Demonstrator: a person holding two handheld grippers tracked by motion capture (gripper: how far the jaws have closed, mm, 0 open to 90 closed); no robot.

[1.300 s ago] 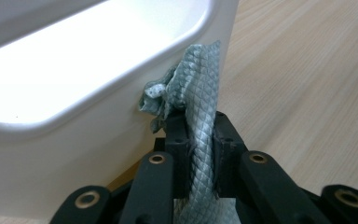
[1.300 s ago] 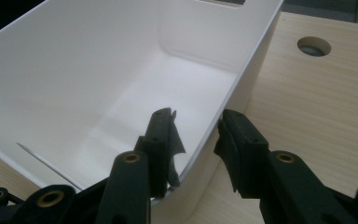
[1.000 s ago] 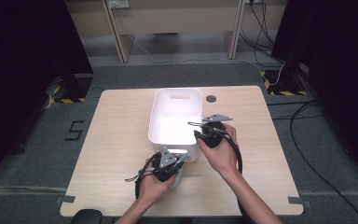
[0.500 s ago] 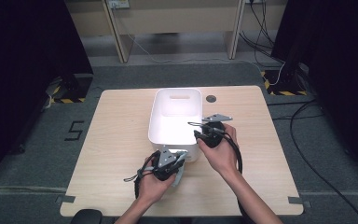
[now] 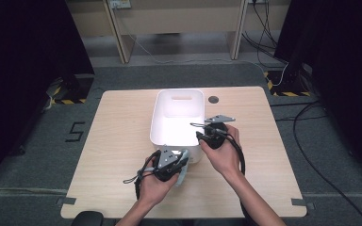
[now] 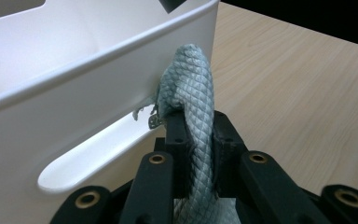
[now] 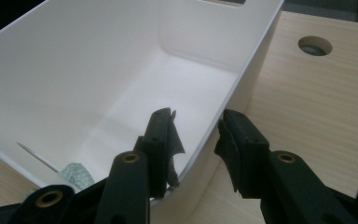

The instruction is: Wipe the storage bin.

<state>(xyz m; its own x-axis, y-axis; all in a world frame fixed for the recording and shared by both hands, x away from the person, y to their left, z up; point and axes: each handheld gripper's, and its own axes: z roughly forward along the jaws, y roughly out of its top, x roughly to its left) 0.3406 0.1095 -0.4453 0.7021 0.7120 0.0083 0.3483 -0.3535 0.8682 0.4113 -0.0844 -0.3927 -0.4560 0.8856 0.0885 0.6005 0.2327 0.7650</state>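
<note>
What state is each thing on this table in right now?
White bin: upright, open-topped, nothing seen inside.
Grey cloth: clamped, bunched, lifted against the bin's outer wall.
Left hand-held gripper: shut on the cloth.
Right hand-held gripper: open, jaws straddling the bin's side wall.

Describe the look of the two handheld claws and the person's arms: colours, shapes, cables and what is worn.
Both claws are black. The left claw has two blocky jaws on arms with brass-coloured rivets. The right claw is built the same, with dark, ragged-edged pads lining its jaws. In the high view each carries a grey three-cornered plate on top, and black cables loop from their bodies. The forearms are bare: no sleeves or gloves.
</note>
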